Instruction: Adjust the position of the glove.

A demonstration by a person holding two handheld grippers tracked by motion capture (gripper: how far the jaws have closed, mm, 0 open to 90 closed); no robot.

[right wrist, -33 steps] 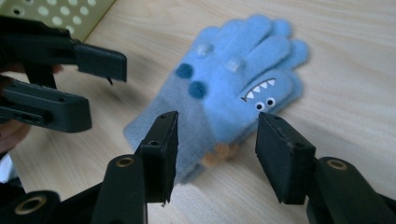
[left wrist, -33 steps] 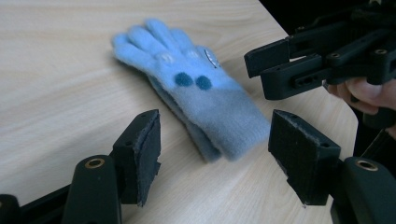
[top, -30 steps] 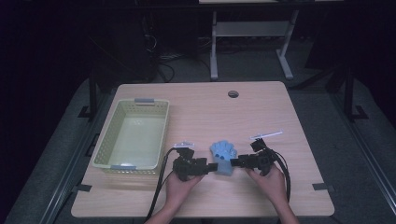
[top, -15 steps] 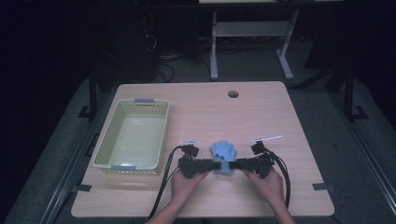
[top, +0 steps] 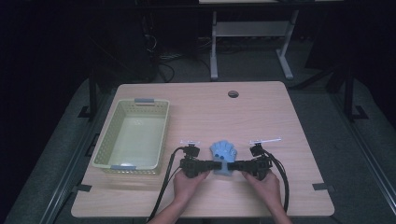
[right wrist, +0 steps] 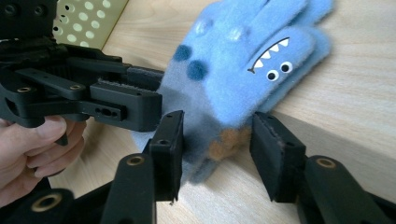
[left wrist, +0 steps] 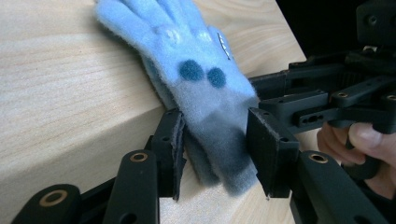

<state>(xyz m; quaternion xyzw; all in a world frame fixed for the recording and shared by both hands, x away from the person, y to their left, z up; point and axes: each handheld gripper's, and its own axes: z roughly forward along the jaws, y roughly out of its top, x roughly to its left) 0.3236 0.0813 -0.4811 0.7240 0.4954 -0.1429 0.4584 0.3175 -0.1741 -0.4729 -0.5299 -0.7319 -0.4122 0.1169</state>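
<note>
A pair of fuzzy blue gloves (top: 223, 151) with a toothy monster face lies near the table's front edge, fingers pointing away from the person. My left gripper (top: 212, 165) comes at the cuff from the left and my right gripper (top: 236, 166) from the right, tips almost meeting. In the left gripper view the greyish cuff (left wrist: 219, 140) sits between the open jaws of the left gripper (left wrist: 215, 149). In the right gripper view the gloves (right wrist: 243, 70) have their cuff between the spread jaws of the right gripper (right wrist: 217, 144). Neither clamps the fabric.
A pale yellow-green basket (top: 100, 154) with nothing in it stands at the left of the wooden table (top: 261, 121). A cable hole (top: 233, 94) sits near the far edge. Black cables trail from both grippers toward the front edge. A desk frame stands on the floor beyond.
Both grippers have dropped toward the front edge and swung into one line, closing in on the cuff from either side. The gloves have shifted slightly toward the person.
</note>
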